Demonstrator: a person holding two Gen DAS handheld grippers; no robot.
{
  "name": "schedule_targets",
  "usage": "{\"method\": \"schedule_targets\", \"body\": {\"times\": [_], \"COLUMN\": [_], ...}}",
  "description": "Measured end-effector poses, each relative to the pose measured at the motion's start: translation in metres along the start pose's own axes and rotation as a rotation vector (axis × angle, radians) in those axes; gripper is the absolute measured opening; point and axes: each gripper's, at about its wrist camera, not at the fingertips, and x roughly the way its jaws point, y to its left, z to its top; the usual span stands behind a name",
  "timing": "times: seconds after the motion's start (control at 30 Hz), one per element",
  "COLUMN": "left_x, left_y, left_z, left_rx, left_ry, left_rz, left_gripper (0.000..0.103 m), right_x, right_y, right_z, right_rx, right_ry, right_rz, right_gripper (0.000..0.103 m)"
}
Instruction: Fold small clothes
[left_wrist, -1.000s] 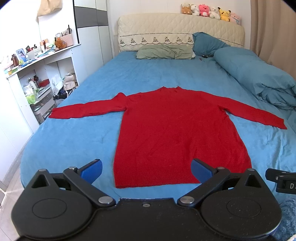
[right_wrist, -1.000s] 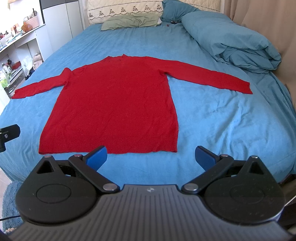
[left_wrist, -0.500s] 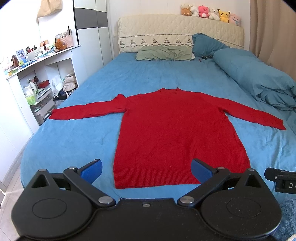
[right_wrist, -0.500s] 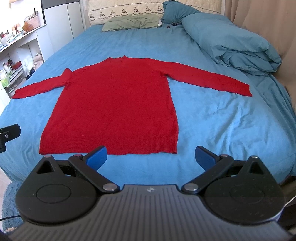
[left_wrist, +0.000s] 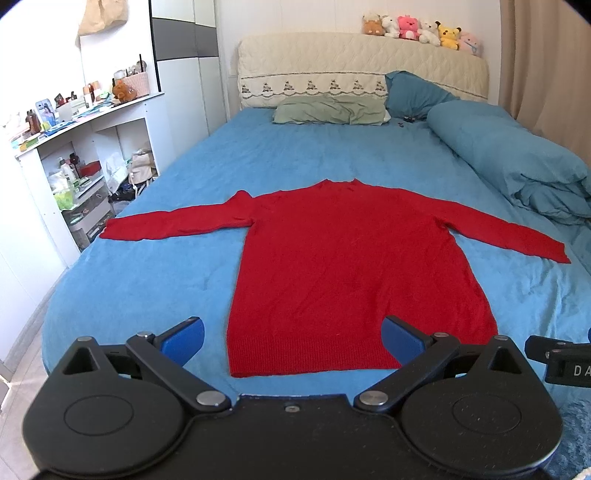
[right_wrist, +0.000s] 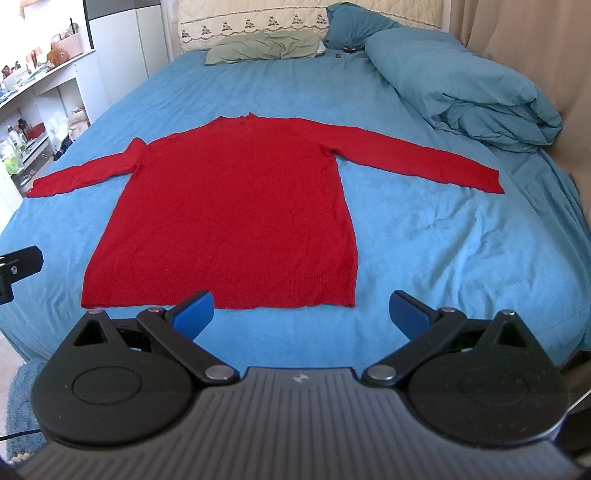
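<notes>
I see a red sweater (left_wrist: 351, 266) of matt, fine-ribbed knit lying on the bed's (left_wrist: 147, 280) soft, fuzzy blue cloth. My left gripper (left_wrist: 293, 334) and right gripper (right_wrist: 301, 312) look like matt black plastic with shiny metal pivot pins and smooth blue pads (left_wrist: 184, 338).

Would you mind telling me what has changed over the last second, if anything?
Very little: both views shifted slightly, nothing grasped or released. The left tool and right tool stay open and empty near the hem. The red sweater remains flat on the blue bed, sleeves spread.
</notes>
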Motion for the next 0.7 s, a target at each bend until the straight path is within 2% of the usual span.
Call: {"method": "schedule_targets", "body": {"times": [0.2, 0.37, 0.53, 0.7], "left_x": [0.006, 0.034, 0.101, 0.177], "left_y": [-0.017, -0.042, -0.081, -0.120], "left_z": [0.019, 0.059, 0.105, 0.154], "left_rx": [0.027, 0.037, 0.093, 0.095], "left_ry": [-0.017, -0.036, -0.006, -0.017], "left_rz": [-0.009, -0.079, -0.129, -0.228], "left_gripper": [0.103, 0.103, 0.103, 0.103], "right_x": [-0.003, 0.008, 0.047, 0.111], "right_y": [-0.008, -0.029, -0.072, -0.128], "right_z": [0.011, 0.035, 0.071, 0.111], "right_rx": [0.015, 0.027, 0.097, 0.163], "right_ry": [-0.013, -0.054, -0.063, -0.063], "right_rz": [0.013, -0.038, -0.090, -0.171], "right_gripper": [0.103, 0.103, 0.103, 0.103]}}
